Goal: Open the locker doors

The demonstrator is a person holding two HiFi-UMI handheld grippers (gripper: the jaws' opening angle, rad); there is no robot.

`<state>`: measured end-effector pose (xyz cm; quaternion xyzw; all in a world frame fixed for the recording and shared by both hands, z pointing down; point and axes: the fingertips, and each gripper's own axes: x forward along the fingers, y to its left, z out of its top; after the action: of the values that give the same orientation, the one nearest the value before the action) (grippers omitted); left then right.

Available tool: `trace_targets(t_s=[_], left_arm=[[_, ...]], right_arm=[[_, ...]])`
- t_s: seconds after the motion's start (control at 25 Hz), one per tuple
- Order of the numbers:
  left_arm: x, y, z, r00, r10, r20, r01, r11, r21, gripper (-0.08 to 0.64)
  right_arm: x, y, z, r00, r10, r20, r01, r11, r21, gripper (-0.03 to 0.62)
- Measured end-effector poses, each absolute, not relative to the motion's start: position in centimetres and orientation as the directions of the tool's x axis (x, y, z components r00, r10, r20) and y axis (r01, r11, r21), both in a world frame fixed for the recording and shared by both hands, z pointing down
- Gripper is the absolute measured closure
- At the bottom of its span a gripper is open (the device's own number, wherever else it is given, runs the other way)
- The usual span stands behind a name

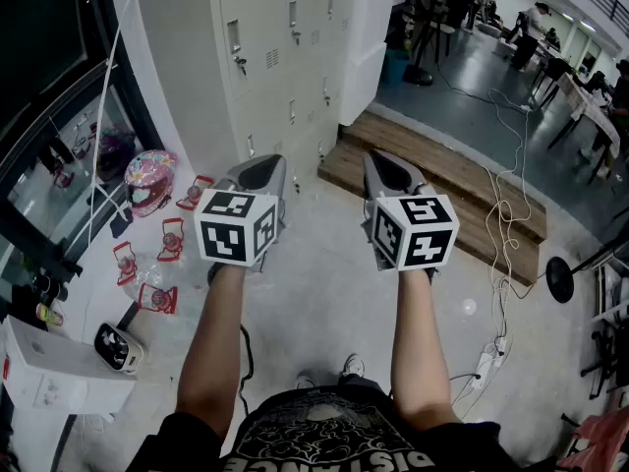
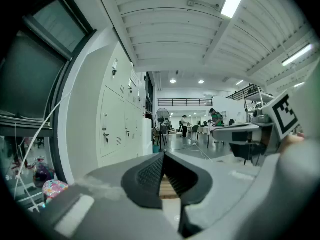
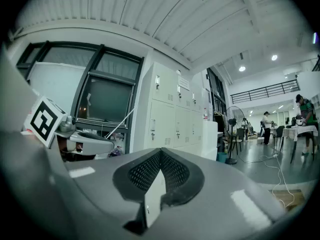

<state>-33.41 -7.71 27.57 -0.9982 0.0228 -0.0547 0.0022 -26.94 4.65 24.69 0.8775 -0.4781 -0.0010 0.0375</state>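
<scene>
A bank of cream lockers (image 1: pixel 285 47) stands ahead against the wall, and every door I can see is shut, with keys in the locks. The same lockers (image 2: pixel 117 129) lie to the left in the left gripper view and mid-frame (image 3: pixel 172 124) in the right gripper view. My left gripper (image 1: pixel 265 162) and right gripper (image 1: pixel 378 160) are held side by side, about level, well short of the lockers. The left gripper (image 2: pixel 163 155) has its jaw tips together with nothing between them. The right gripper (image 3: pixel 160 153) is likewise shut and empty.
A low wooden platform (image 1: pixel 442 180) lies to the right of the lockers. A pink helmet (image 1: pixel 149 180) and several red-and-white items (image 1: pixel 162 264) sit on the floor at left, near a white box (image 1: pixel 59 377). Cables and a power strip (image 1: pixel 486 362) trail at right. A standing fan (image 2: pixel 162 121) is further off.
</scene>
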Motion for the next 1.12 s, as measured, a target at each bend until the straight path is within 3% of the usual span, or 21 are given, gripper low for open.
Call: trace_targets(t_s=[0.36, 0.64, 1.12], left_arm=[[-32.5, -8.5, 28.0, 0.991, -0.041, 0.13, -0.039, -0.999, -0.021, 0.555], [-29.4, -9.0, 28.4, 0.99, -0.044, 0.138, -0.039, -0.999, -0.038, 0.555], [-17.5, -7.4, 27.7, 0.987, -0.06, 0.147, -0.049, -0.996, -0.078, 0.556]], right_arm=[[-26.1, 3.9, 25.9, 0.547, -0.836, 0.046, -0.837, -0.545, 0.046, 0.59], [-23.2, 3.3, 26.4, 0.532, -0.846, 0.038, -0.847, -0.531, 0.03, 0.518], [-10.6, 4.2, 26.2, 0.487, -0.872, 0.048, -0.873, -0.488, 0.003, 0.453]])
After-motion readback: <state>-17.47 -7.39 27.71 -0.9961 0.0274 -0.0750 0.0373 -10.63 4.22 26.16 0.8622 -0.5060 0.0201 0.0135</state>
